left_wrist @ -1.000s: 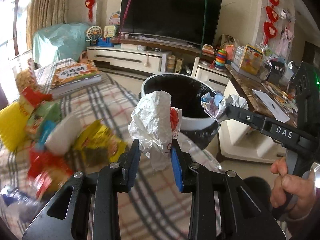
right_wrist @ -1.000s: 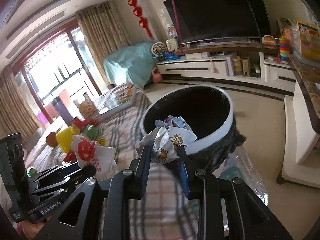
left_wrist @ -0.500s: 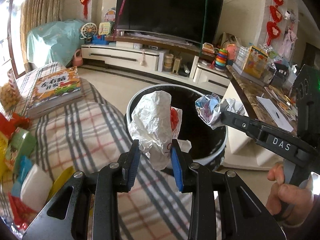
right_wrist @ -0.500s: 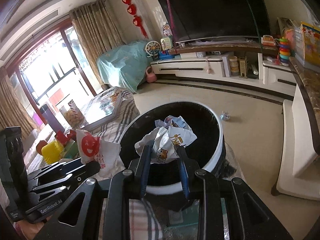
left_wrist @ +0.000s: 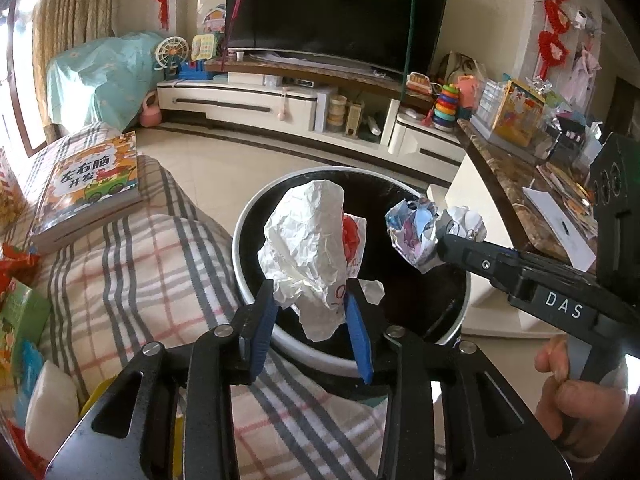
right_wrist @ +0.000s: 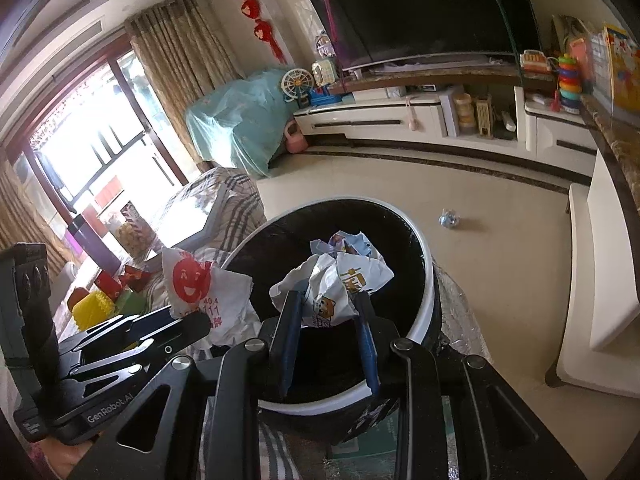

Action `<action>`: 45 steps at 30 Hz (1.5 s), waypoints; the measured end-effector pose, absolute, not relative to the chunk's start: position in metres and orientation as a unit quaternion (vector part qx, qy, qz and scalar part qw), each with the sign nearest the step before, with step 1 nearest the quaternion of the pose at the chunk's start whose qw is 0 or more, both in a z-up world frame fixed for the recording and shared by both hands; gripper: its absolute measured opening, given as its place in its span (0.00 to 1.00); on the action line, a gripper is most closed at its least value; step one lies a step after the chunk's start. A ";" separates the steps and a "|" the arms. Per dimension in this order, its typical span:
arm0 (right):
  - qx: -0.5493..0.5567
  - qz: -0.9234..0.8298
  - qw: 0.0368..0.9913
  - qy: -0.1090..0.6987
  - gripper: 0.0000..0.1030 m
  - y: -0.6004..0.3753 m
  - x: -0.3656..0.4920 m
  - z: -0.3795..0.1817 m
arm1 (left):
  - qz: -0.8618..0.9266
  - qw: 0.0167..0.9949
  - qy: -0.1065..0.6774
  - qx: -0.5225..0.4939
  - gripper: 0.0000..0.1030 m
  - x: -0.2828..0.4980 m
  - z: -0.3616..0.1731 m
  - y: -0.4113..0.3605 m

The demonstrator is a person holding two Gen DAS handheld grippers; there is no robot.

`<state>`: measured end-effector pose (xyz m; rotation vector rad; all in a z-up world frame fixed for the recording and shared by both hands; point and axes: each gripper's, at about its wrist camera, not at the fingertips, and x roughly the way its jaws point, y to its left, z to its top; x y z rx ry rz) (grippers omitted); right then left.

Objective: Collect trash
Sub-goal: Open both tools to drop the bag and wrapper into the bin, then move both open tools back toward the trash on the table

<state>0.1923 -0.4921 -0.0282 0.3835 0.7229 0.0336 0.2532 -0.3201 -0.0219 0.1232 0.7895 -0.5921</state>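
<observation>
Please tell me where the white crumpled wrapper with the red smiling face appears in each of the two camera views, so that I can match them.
Left wrist view: the white wrapper with the red face is at the centre, between the left gripper fingers, in front of the bin.
Right wrist view: it is at the left of centre, at the tip of the left gripper.
Shared landmark: the black bin with the white rim.

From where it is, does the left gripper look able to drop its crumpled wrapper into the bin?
Probably yes: the left gripper holds the white wrapper over the open bin, its jaws just widening, nothing beneath blocking it.
</observation>
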 end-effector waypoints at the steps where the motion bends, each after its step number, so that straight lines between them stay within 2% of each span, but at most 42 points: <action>1: 0.187 0.016 0.916 0.354 0.30 -0.493 0.195 -0.028 | -0.283 0.879 0.379 0.059 0.42 0.253 -0.022 -0.320; 3: 0.193 0.016 0.914 0.356 0.36 -0.496 0.196 -0.028 | -0.275 0.881 0.380 0.059 0.58 0.253 -0.020 -0.320; 5: 0.195 0.015 0.915 0.352 0.47 -0.498 0.195 -0.026 | -0.271 0.885 0.375 0.054 0.66 0.250 -0.019 -0.315; 8: 0.197 0.009 0.918 0.343 0.60 -0.499 0.189 -0.022 | -0.266 0.888 0.372 0.050 0.67 0.243 -0.018 -0.308; 12: 0.204 0.011 0.921 0.332 0.64 -0.494 0.178 -0.019 | -0.263 0.893 0.362 0.040 0.68 0.225 -0.015 -0.290; 14: 0.203 0.012 0.924 0.325 0.72 -0.489 0.172 -0.017 | -0.261 0.896 0.358 0.037 0.68 0.216 -0.015 -0.281; 17: 0.200 0.018 0.927 0.316 0.76 -0.476 0.160 -0.014 | -0.255 0.899 0.356 0.032 0.69 0.202 -0.016 -0.267; 23: 0.201 0.032 0.928 0.311 0.79 -0.450 0.143 -0.014 | -0.243 0.902 0.356 0.013 0.69 0.181 -0.017 -0.237; 45: 0.190 0.095 0.912 0.350 0.80 -0.359 0.118 -0.039 | -0.176 0.921 0.348 -0.026 0.69 0.121 -0.023 -0.118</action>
